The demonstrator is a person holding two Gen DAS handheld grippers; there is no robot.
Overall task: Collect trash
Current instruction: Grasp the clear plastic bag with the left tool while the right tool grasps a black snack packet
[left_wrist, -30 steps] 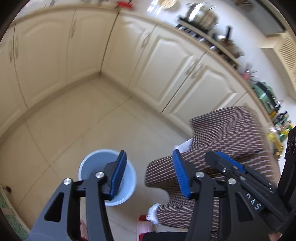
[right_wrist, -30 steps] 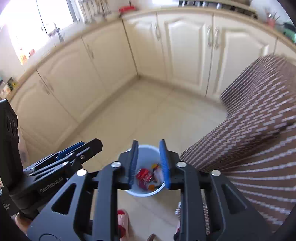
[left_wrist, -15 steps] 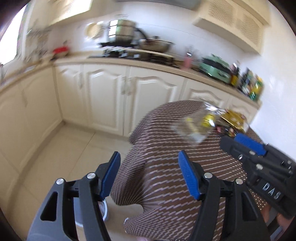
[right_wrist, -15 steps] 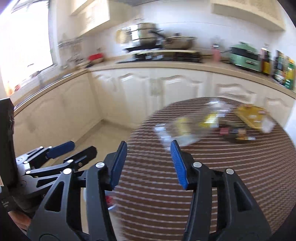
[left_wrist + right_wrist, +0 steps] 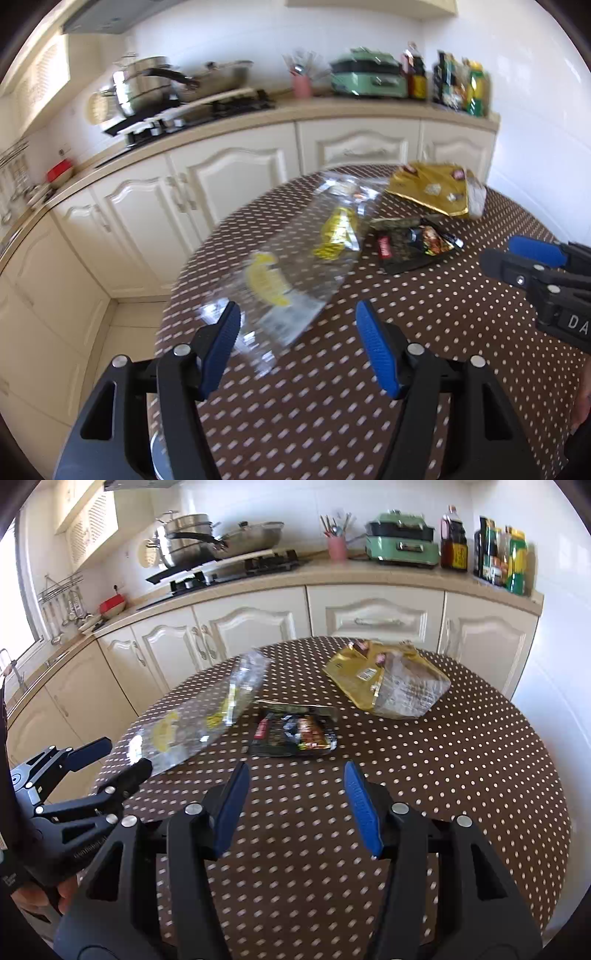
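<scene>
On the round table with the brown dotted cloth [image 5: 424, 332] [image 5: 443, 775] lie three pieces of trash. A clear plastic bag with yellow print [image 5: 295, 266] [image 5: 199, 720] lies nearest the table's left edge. A dark snack wrapper [image 5: 413, 243] [image 5: 291, 731] lies in the middle, and a gold and white bag [image 5: 432, 188] [image 5: 388, 679] lies at the back. My left gripper [image 5: 297, 343] hangs open above the near end of the clear bag, nothing between its pads. My right gripper [image 5: 295, 805] hovers short of the dark wrapper, its jaws opening and empty.
Cream kitchen cabinets [image 5: 369, 616] run behind the table, with pots on a hob [image 5: 207, 546], a green appliance [image 5: 402, 539] and bottles [image 5: 498, 554] on the counter. The rim of the blue bin [image 5: 157, 458] shows on the floor below the table's left edge.
Both grippers swung up from the blue bin on the floor to the tabletop. The right gripper's jaws went from narrow to wide; the left's widened a little.
</scene>
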